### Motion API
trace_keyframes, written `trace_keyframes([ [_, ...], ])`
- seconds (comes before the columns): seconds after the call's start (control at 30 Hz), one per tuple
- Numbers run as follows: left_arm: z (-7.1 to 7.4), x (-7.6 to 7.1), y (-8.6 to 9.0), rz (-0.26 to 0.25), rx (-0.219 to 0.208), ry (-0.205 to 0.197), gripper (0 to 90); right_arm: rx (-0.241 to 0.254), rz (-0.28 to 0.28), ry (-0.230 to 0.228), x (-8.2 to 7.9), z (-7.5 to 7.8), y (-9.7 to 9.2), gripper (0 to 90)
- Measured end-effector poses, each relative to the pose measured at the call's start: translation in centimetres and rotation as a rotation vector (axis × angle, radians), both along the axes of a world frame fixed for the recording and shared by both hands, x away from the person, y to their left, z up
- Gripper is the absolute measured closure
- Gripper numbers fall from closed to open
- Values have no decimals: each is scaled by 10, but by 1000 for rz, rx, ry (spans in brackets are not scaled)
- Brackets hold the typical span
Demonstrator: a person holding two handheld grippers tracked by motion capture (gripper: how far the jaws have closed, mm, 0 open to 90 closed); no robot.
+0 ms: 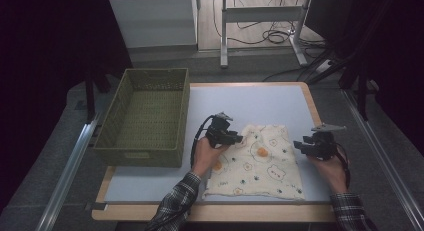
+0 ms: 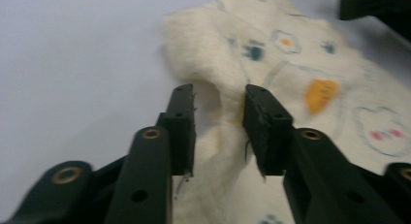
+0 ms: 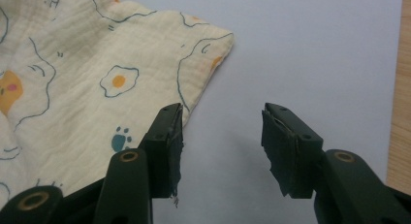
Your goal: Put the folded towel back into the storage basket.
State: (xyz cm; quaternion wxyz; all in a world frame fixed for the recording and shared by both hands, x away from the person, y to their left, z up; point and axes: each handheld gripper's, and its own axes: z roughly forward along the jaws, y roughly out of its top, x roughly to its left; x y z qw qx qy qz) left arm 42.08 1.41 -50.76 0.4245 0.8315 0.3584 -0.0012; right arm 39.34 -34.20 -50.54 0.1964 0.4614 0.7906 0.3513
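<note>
Nearest the person, the cream printed cloth [image 1: 257,161] lies mostly flat on the pale blue mat [image 1: 150,178], its near edge close to the table's wooden front edge [image 1: 215,212].

At the cloth's left edge, the left gripper [image 1: 239,139] has its 2 jaws straddling a raised fold of the fabric [image 2: 218,105]. The fold stands between the pads, but a gap shows on each side, so the jaws look released rather than clamped.

At the cloth's right edge, the right gripper [image 1: 298,144] holds nothing. In the right gripper view its jaws stand apart over bare mat, 1 finger [image 3: 167,136] just touching the hem near the cloth's corner [image 3: 220,44], the other clear of it.

Farther off to the left, the green woven basket [image 1: 142,148] sits beside the mat.

Risks, as I judge them: if the left jaws shut off-centre, the thin fold could slip out or only 1 layer be caught. The right gripper may close on air unless it shifts over the hem. Uneven lifting would drag and bunch the cloth.
</note>
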Motion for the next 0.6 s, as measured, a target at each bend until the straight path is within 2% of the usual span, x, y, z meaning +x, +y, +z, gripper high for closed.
trace_keyframes([
  [0.03,1,-4,-5,-28,-2,2,689,1,1,0,0,0,0,500],
  [0.07,3,-15,-18,-91,0,6,689,-3,5,0,-1,0,1,499],
  [0.1,3,-22,-25,-120,12,3,685,-2,4,-2,-1,0,2,499],
  [0.17,-1,-34,-38,-163,46,1,661,1,6,-6,-1,1,3,499],
  [0.2,-1,-34,-38,-163,46,1,644,0,8,-10,-2,2,3,499],
  [0.23,-6,-44,-49,-189,88,-5,631,2,11,-13,-2,3,4,499],
  [0.27,-10,-48,-53,-198,110,-12,625,2,13,-15,-3,4,5,499],
  [0.33,-13,-51,-56,-207,124,-18,619,7,18,-19,-3,5,7,499],
  [0.37,-16,-56,-57,-207,106,-29,597,12,27,-23,-4,8,10,500],
  [0.43,-16,-59,-56,-213,86,-18,581,16,38,-27,-4,10,13,499],
  [0.6,-10,-65,-47,-225,75,-21,553,19,51,-25,-3,9,19,499],
])
